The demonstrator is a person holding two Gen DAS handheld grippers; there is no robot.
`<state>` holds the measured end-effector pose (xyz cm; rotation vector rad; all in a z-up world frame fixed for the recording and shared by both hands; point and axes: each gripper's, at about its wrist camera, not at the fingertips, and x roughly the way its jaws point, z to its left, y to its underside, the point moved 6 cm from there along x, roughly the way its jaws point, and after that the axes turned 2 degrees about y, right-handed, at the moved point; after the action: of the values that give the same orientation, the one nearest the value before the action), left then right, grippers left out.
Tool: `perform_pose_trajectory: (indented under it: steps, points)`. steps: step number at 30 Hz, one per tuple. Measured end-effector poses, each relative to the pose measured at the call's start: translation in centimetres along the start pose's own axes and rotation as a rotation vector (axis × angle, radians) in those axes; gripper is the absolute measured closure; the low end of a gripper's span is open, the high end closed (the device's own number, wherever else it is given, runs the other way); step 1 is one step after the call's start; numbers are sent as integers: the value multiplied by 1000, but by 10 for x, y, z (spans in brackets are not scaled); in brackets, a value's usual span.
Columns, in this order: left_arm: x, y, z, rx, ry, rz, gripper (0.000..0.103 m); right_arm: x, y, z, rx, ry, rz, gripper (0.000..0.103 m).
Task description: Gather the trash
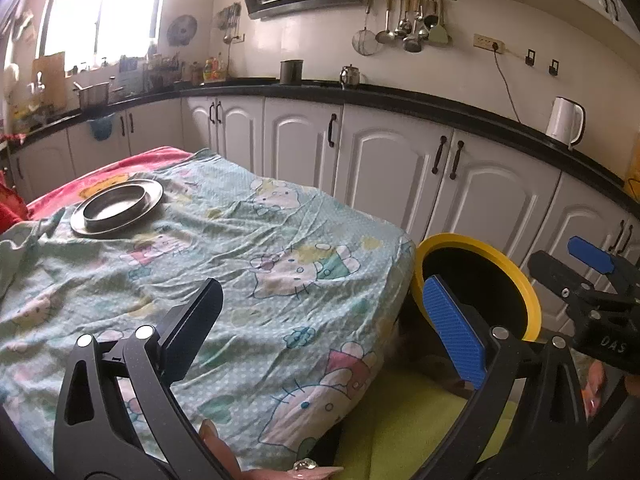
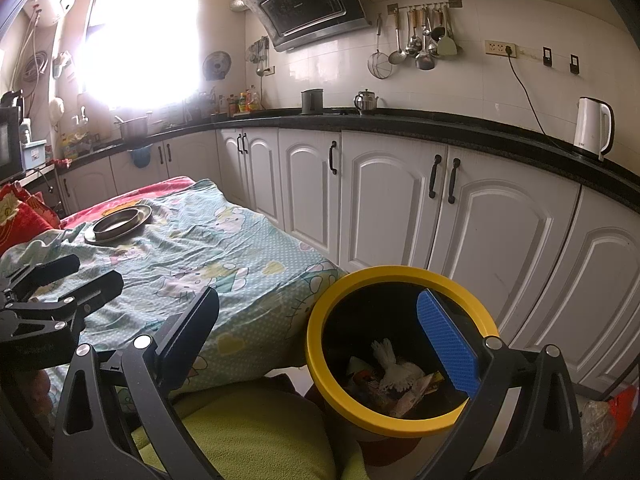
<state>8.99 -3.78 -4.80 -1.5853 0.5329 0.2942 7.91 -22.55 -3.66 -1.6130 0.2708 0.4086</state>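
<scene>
Both grippers gape wide and hold nothing: the right gripper (image 2: 320,344) over the yellow-rimmed trash bin (image 2: 316,364), crumpled trash (image 2: 394,372) inside; the left gripper (image 1: 324,328) above the cloth-covered table (image 1: 248,240). Farther back sits a steel plate (image 1: 116,208).

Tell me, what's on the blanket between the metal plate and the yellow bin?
Nothing: only bare cartoon blanket lies between the metal plate and yellow bin, in both views.

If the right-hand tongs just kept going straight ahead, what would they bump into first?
Probably the far inner wall of the yellow-rimmed bin: the open right tongs hang empty over its near rim, with trash lower inside. Depth is uncertain.
</scene>
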Motion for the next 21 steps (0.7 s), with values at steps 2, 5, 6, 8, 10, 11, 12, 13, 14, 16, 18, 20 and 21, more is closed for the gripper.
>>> perform_pose_trajectory:
  steps: [2, 5, 6, 8, 10, 11, 12, 13, 14, 16, 18, 20, 21]
  points:
    - [0, 0, 1, 0, -11, 1, 11, 0, 2, 0, 1, 0, 2, 6]
    - [0, -1, 4, -8, -13, 0, 11, 2, 4, 0, 2, 0, 11, 6]
    - [-2, -1, 7, -13, -18, -5, 11, 2, 4, 1, 1, 1, 15, 6]
    - [-5, -3, 14, -24, -24, -10, 11, 4, 3, 4, -2, -7, 20, 6]
    - [-11, -4, 30, -48, -52, -10, 11, 6, -4, 12, 14, -53, 26, 6]
    - [-16, -4, 44, -63, -76, -8, 11, 9, -9, 19, 15, -83, 34, 6]
    - [-20, -3, 60, -83, -108, -4, 11, 12, -14, 29, 8, -104, 40, 6]
    - [-26, -1, 80, -109, -141, 3, 11, 15, -19, 38, 4, -120, 44, 6]
    - [-33, 3, 101, -140, -163, 11, 11, 20, -26, 52, 0, -152, 49, 6]
    - [-51, 10, 153, -202, -260, 13, 11, 30, -38, 94, -25, -243, 59, 6]
    - [-77, 21, 210, -250, -408, 13, 11, 37, -47, 144, -77, -336, 70, 6]
    - [-100, 33, 261, -298, -540, 29, 11, 46, -45, 214, -167, -459, 114, 6]
    - [-113, 43, 292, -317, -617, 44, 11, 50, -41, 244, -200, -505, 138, 6]
